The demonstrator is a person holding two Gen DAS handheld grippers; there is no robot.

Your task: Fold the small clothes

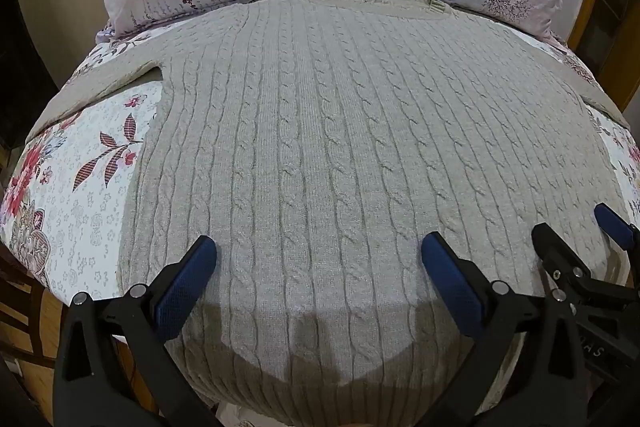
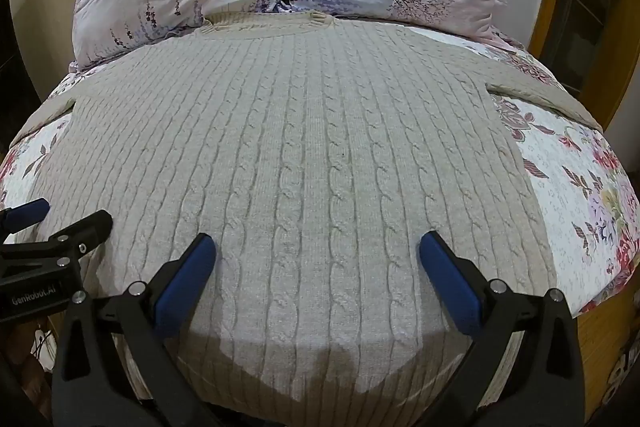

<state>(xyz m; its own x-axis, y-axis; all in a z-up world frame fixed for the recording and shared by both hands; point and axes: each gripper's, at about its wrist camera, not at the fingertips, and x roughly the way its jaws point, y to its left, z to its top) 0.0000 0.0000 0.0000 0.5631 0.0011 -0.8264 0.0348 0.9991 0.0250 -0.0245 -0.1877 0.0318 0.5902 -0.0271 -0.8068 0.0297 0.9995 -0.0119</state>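
Now both tongs, left [image 1: 319, 251] and right [image 2: 318, 250], wide apart, empty, above the sweater [image 1: 340, 131].

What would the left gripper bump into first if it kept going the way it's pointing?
Most likely the sweater. The left gripper tilts down over its lower part with jaws wide open and nothing between them, so the fingertips should touch the knit first, though the gap is hard to judge.

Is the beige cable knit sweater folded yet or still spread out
Spread flat. The sweater lies unfolded on the bedspread, both sleeves out sideways.
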